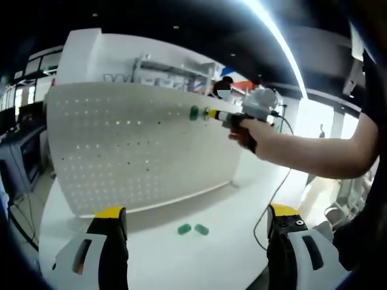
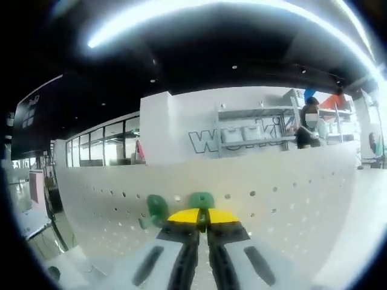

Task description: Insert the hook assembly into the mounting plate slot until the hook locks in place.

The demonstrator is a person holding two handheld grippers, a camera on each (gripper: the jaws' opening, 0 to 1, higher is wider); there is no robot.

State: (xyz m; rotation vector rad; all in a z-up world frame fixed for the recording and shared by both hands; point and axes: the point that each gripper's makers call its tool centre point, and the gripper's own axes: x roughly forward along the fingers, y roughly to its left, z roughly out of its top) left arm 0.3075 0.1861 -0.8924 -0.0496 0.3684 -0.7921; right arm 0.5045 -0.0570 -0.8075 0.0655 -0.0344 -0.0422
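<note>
Pegboard (image 1: 139, 145), white, perforated, standing upright on far side of white bench (image 1: 181, 254); same mounting plate in right gripper view (image 2: 272, 205), rows of holes across its face.

Green hook (image 1: 194, 112), already seated high on the pegboard, toward its right part; in right gripper view (image 2: 156, 210) just left of the gripper tips.

Two loose green hooks (image 1: 193, 229), lying side by side on bench, near foot of pegboard, between left gripper's jaws as viewed.

Left gripper (image 1: 196, 226): jaws wide apart, holding nothing, hovering above bench.

Right gripper (image 1: 213, 114), seen in left gripper view held in a hand (image 1: 248, 132), tips at the pegboard just right of seated hook. In its own view (image 2: 203, 222): yellow-tipped jaws narrow, pinched on second green hook (image 2: 202, 200), pressed against the pegboard face.
</note>
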